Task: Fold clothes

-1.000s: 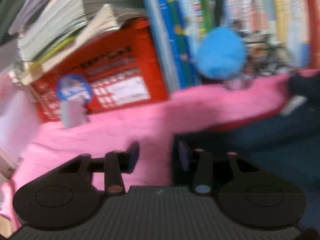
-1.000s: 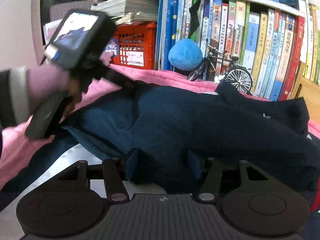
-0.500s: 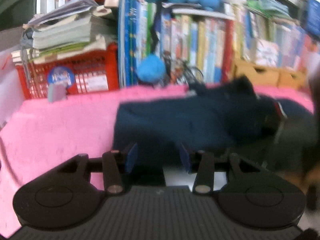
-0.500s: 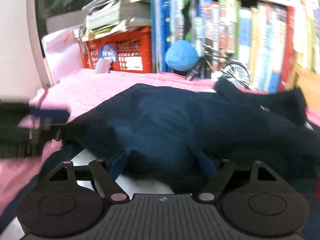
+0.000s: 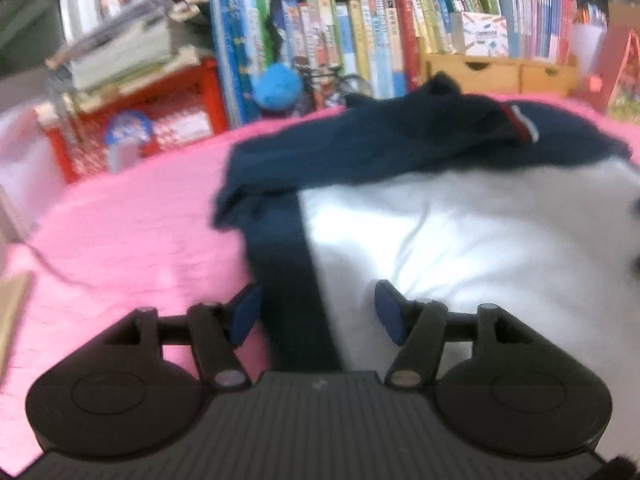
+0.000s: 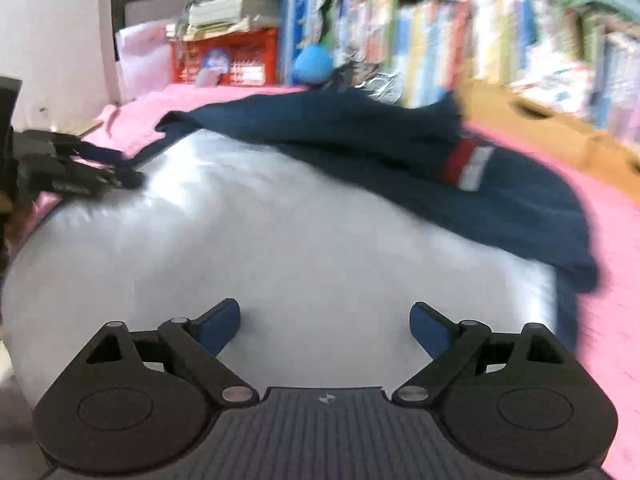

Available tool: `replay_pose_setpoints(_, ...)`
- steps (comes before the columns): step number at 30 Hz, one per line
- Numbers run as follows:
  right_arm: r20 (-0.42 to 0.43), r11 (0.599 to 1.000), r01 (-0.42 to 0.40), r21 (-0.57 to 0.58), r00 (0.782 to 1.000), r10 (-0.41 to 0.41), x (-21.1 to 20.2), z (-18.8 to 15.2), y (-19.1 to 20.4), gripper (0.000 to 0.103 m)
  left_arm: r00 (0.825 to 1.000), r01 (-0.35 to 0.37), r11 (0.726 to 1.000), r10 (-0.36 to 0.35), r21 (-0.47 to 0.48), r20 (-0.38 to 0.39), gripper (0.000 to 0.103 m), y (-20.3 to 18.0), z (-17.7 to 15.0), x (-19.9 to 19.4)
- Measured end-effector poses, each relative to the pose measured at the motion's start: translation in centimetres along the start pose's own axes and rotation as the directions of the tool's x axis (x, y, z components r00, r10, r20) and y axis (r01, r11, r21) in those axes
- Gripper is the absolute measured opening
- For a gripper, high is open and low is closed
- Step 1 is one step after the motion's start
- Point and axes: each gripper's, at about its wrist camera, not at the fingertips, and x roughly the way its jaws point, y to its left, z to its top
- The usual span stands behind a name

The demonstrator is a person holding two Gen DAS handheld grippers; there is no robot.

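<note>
Blanket [image 5: 120, 240]: pink, nubbly weave, covers the whole work surface; wide bare stretch on the left side in the left wrist view, a narrower pink strip [image 6: 616, 280] past the garment's right edge in the right wrist view.
Crate [image 5: 160, 120]: red plastic lattice at far left back, stack of papers on top; stands just behind the blanket's rear edge.
Left gripper [image 5: 316, 312]: jaws spread apart, holding nothing; blue pads, black linkage. Navy strip runs up between the fingers. Also seen at the left border of the right wrist view [image 6: 100, 168], tips at the garment's left edge.
Garment [image 5: 460, 240]: soft knit, white body with shallow creases, navy side strip; lies flat on the blanket, centre to right. Navy upper part [image 5: 380, 140] is folded down across the top, with a red and white stripe band [image 5: 520, 120] near its right end.
Right gripper [image 6: 324, 320]: jaws wide, empty, over the white panel [image 6: 300, 240]; contact with cloth cannot be told, view blurred.
Books [image 5: 360, 40]: upright row along the back, tight behind the garment's far edge.
Drawers [image 5: 500, 74]: low wooden box, right rear.
</note>
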Motion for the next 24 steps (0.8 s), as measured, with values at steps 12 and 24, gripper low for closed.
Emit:
replay_pose_setpoints(12,0.264,0.947,0.272,0.169,0.914,-0.31,-9.2,-7.0,-0.2,0.088,0.975,0.005,0.997,0.014,-0.083,0.22,0.065,-4.2,-0.2,-9.3)
replay_pose_setpoints(24,0.401,0.996,0.065,0.063,0.912,-0.085,-9.6,-13.0,11.7,0.089,0.973,-0.022,0.978,0.068,-0.206,0.222,0.069,-11.6,-7.4,-9.5)
